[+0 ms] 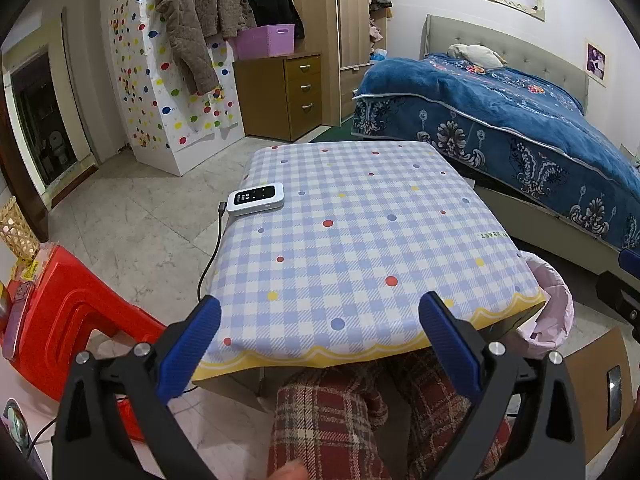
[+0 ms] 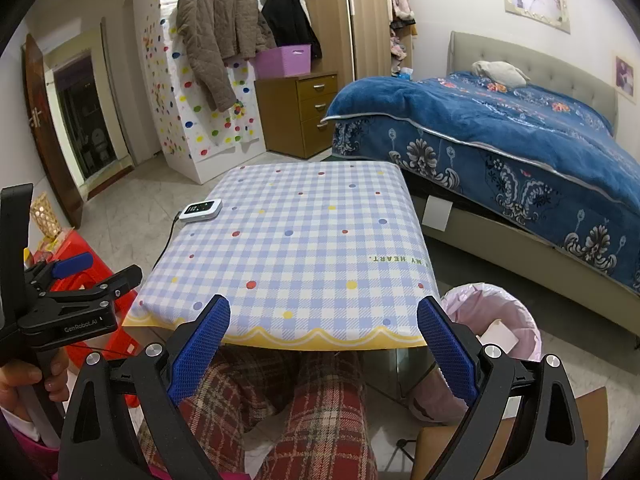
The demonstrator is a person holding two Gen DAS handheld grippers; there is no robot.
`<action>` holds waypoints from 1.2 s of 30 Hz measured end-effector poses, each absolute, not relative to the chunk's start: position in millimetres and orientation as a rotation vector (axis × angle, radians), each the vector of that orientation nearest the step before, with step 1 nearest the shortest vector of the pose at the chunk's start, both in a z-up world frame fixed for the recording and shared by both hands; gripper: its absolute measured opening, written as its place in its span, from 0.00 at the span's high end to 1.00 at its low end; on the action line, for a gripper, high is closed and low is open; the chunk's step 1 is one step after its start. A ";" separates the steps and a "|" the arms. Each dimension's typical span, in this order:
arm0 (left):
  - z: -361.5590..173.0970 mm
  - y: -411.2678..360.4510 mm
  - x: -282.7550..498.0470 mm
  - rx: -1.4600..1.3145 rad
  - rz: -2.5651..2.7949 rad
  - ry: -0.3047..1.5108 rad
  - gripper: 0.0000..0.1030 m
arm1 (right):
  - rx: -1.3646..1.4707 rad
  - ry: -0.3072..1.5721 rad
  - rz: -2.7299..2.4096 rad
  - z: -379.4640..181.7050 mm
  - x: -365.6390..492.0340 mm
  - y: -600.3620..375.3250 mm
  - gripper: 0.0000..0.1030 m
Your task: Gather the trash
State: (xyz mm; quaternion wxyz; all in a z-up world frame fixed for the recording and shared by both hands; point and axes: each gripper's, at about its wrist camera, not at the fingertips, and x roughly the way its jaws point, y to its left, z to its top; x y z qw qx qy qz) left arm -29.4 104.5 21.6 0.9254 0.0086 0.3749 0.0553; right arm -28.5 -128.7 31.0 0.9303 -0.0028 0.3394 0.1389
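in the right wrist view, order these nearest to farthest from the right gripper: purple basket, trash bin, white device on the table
1. trash bin, on the floor right of the right gripper
2. white device, left edge of the table
3. purple basket, on the far drawer cabinet

The table [image 2: 304, 240] edge hides part of the trash bin [image 2: 494, 316].
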 end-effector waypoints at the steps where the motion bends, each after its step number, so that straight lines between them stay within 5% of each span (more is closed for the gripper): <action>1: 21.6 104.4 -29.4 0.019 0.114 0.769 0.07 | -0.006 0.695 0.284 31.0 -28.5 -128.9 0.09; 36: 18.6 98.2 -20.1 0.023 0.131 0.788 0.07 | 0.048 0.716 0.265 11.7 -15.7 -157.1 0.09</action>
